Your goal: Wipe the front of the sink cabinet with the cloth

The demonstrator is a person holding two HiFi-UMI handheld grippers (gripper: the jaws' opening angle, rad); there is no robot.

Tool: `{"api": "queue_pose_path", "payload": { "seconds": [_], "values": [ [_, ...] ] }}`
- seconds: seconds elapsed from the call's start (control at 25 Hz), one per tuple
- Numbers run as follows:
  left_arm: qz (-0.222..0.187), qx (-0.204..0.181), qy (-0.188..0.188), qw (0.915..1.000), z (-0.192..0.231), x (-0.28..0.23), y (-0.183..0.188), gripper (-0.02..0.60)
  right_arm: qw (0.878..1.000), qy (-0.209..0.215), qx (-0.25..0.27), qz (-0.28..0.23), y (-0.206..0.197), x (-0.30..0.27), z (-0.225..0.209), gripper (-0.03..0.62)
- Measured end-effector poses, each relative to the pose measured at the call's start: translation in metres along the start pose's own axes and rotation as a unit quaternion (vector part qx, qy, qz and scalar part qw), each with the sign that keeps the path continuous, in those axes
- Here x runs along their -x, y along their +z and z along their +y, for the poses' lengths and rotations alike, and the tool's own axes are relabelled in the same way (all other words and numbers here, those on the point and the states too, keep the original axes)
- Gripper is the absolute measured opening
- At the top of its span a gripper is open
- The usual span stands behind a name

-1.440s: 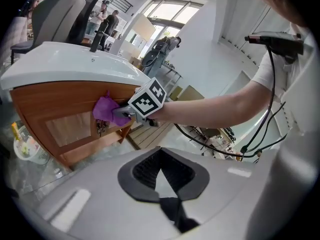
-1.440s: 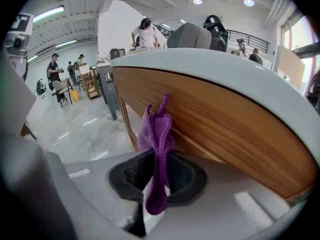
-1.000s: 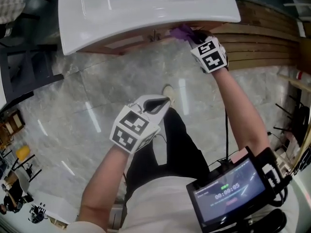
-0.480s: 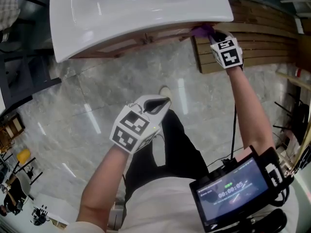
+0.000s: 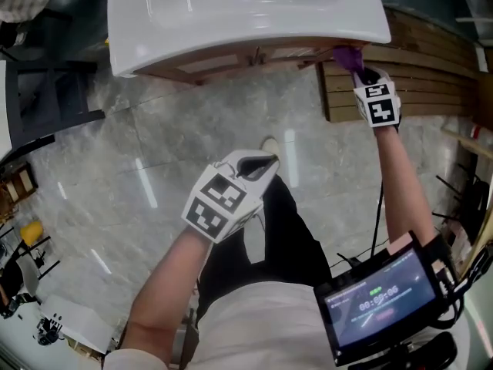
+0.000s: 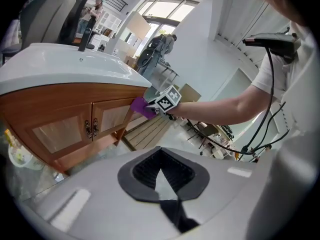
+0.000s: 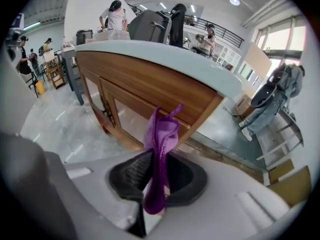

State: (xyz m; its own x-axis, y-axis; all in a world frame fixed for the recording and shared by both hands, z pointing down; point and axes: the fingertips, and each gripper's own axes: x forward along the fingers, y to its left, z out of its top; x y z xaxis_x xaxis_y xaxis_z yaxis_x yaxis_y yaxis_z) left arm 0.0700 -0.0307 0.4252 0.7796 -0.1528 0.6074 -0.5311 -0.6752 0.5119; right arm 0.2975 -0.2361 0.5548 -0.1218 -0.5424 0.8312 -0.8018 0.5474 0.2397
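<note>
Our right tongs are pinching the cloth, a thin purple rag with a soft, fuzzy weave. It stands up from between the ribbed black pads as a narrow folded strip, with a short end drooping below them. Its upper fold lies against the front corner of the sink cabinet on the right tongs' side, just under the overhanging rim of the basin. From the left gripper view we see the purple bunch pressed to that corner post.

The cabinet is warm brown wood with a visible grain. Its front is framed into two flat panel doors, which meet at a pair of small metal handles. The basin on top is glossy white, a broad slab with rounded corners and a shallow bowl.

Our left tongs are pressed together at the tips with nothing between them; the dark pads leave only a slim wedge of light. They hang well apart from the cabinet, above the polished grey stone-patterned floor. Just beside the cabinet's right end lies a slatted wooden platform of long parallel boards.
</note>
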Motion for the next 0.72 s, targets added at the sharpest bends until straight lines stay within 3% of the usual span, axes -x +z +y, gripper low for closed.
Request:
{"api": "queue_pose_path", "payload": {
  "seconds": [0.16, 0.32, 0.56, 0.72],
  "values": [
    [-0.011, 0.003, 0.007, 0.9999, 0.001, 0.029, -0.013, 0.008, 0.998, 0.044, 0.042, -0.033, 0.034, 0.028, 0.08, 0.055],
    [-0.02, 0.011, 0.022, 0.9995, 0.003, 0.062, -0.032, 0.008, 0.988, 0.111, 0.087, -0.067, 0.077, 0.038, 0.183, 0.055],
    [-0.038, 0.035, 0.06, 0.9969, 0.018, 0.112, -0.067, 0.008, 0.959, 0.212, 0.158, -0.098, 0.144, 0.021, 0.334, 0.055],
    [-0.053, 0.055, 0.081, 0.9938, 0.036, 0.141, -0.088, 0.008, 0.941, 0.25, 0.201, -0.108, 0.194, -0.002, 0.416, 0.055]
  ]
}}
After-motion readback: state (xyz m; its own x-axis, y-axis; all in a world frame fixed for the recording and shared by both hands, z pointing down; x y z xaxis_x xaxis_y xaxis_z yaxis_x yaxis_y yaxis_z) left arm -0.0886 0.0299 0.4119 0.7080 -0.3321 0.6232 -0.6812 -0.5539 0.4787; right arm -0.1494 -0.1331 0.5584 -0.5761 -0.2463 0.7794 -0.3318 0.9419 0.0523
